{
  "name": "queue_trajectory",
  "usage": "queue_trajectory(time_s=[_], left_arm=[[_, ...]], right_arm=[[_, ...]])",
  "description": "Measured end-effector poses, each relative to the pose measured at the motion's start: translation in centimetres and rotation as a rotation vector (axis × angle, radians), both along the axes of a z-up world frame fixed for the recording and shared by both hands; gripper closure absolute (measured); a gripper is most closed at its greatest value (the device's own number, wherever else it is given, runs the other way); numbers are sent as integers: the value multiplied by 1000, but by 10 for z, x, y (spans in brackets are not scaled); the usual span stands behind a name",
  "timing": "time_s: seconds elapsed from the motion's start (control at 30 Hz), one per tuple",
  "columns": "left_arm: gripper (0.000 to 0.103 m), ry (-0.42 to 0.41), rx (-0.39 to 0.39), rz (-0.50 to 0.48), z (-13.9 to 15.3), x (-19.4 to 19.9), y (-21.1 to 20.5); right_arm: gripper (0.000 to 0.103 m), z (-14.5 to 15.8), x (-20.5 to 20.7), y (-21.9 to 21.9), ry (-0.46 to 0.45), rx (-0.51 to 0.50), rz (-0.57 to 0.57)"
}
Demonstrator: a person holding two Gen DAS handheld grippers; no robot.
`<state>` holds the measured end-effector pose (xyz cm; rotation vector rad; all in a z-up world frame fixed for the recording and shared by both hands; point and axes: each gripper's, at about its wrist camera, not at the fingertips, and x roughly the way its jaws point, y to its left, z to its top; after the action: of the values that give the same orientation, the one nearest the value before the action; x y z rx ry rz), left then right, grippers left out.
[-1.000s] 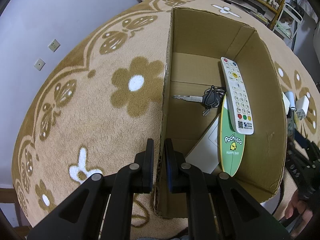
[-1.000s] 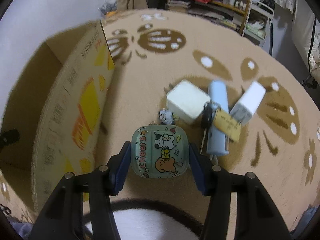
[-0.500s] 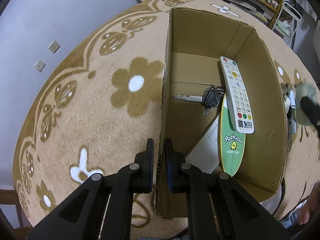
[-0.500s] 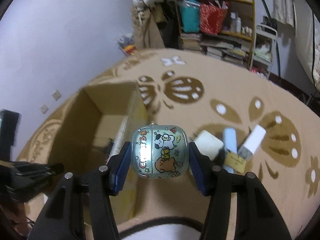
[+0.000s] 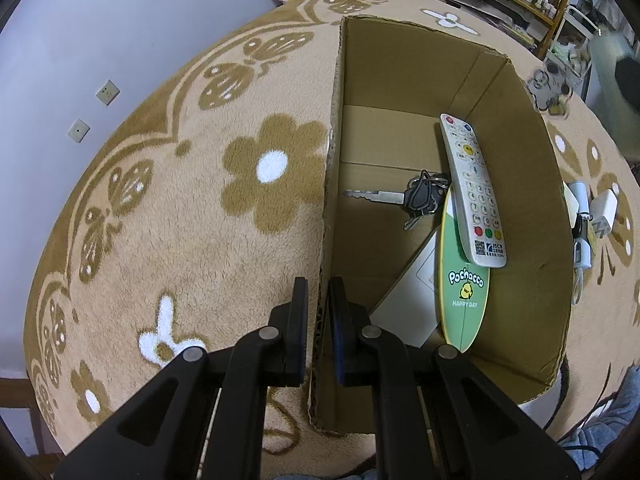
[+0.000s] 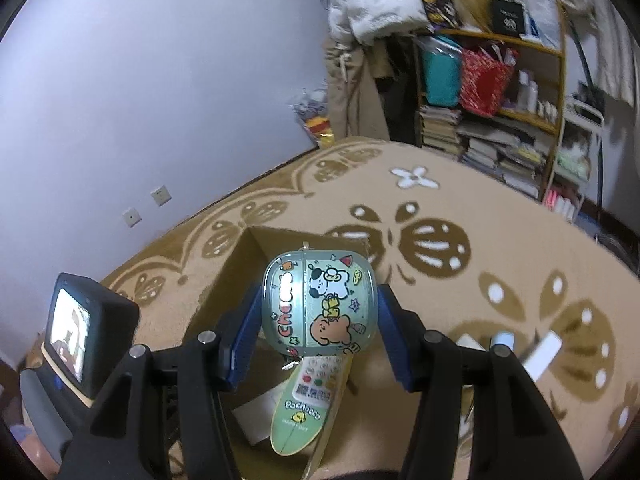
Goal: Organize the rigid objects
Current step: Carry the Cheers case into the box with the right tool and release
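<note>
Pinching the cardboard box (image 5: 400, 92) by its near-left wall, the left gripper (image 5: 318, 312) steadies it on the rug (image 5: 160, 208). Over to the right wrist: right gripper (image 6: 318, 308) clamps the glossy case (image 6: 320, 304) by its flanks, hanging above the box; it looks light, hard, slippery.

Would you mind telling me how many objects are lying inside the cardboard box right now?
4: the remote by the right wall, keys mid-floor, the green Pochacco board under the remote, a white card beneath it. More may be hidden.
</note>
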<state>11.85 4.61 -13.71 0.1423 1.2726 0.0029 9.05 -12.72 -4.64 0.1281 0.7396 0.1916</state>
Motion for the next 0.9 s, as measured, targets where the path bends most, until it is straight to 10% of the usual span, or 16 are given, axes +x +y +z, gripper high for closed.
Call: queue_trajectory(time_s=[0.3, 0.9], left_arm=[[92, -5, 7, -3, 0, -1, 0], [92, -5, 19, 3, -3, -3, -2]], right_arm=[[43, 13, 1, 13, -35, 43, 72], [43, -54, 25, 19, 126, 32, 133]])
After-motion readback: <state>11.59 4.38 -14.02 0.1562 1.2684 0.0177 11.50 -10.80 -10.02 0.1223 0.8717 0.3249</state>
